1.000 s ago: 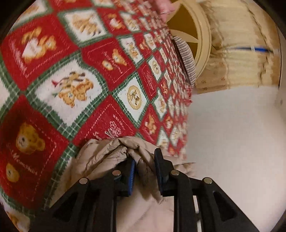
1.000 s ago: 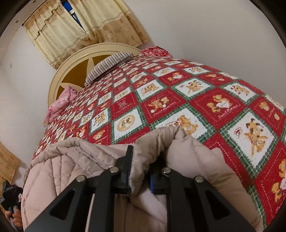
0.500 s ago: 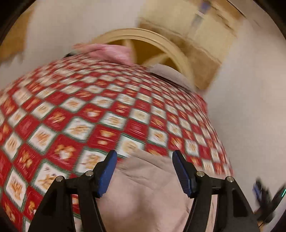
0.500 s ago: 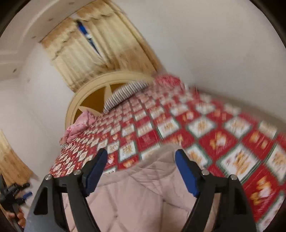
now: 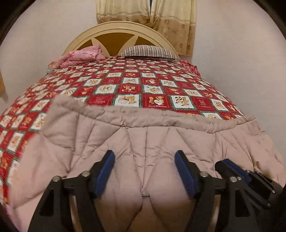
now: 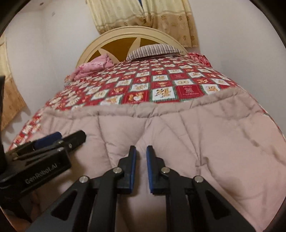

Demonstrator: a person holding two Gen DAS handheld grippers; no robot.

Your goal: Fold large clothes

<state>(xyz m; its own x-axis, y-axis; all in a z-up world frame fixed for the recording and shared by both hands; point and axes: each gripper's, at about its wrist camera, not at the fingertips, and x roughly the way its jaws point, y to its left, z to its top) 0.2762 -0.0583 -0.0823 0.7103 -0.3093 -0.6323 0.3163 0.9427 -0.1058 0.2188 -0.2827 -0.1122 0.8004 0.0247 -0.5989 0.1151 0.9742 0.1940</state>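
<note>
A bed (image 5: pixel 135 85) under a red teddy-bear quilt stands against a pale wall (image 5: pixel 232 44), its arched cream headboard (image 5: pixel 118 30) below beige patterned curtains (image 5: pixel 160 16); a striped pillow (image 5: pixel 150 51) leans there.

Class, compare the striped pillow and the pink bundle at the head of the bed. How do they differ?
The striped pillow has dark and pale stripes; the pink bundle is pink with a faint print. The striped pillow lies smooth and flat; the pink bundle is crumpled. The pillow sits right of centre, the bundle to the left. Both rest against the headboard.
</note>
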